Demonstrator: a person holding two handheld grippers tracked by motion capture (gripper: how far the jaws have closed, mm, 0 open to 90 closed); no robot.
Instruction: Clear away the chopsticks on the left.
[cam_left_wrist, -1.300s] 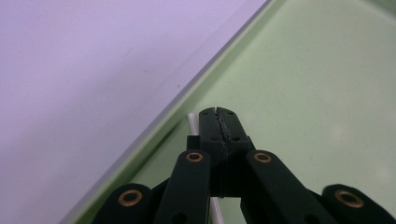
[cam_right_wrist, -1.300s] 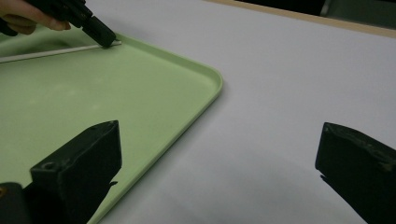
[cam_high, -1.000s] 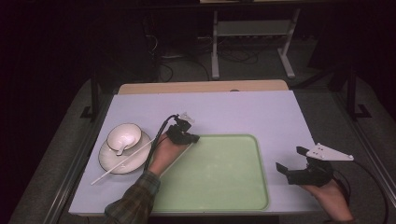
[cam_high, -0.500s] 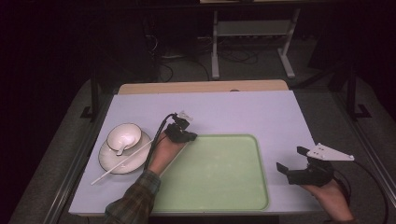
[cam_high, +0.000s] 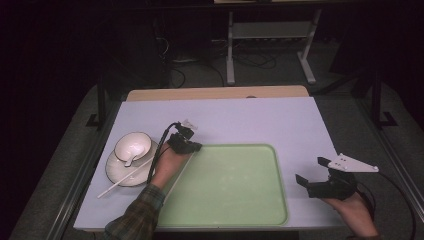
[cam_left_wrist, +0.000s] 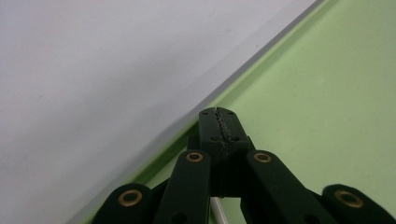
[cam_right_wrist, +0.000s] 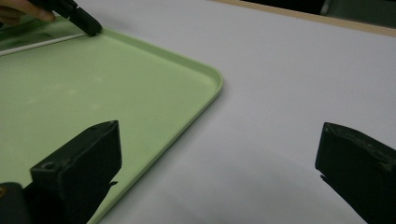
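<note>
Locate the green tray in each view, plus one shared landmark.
High view: tray lies centre-bottom on the table.
Left gripper view: tray is at right, behind the shut left claw.
Right gripper view: tray is at left.
Landmark: the tray's raised rim.

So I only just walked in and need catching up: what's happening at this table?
A person holds a gripper in each hand. The left gripper, jaws shut, rests at the far left corner of the pale green plastic tray, seemingly pinching a thin white stick. The right gripper waits open beside the tray. A white bowl sits on a plate.
</note>
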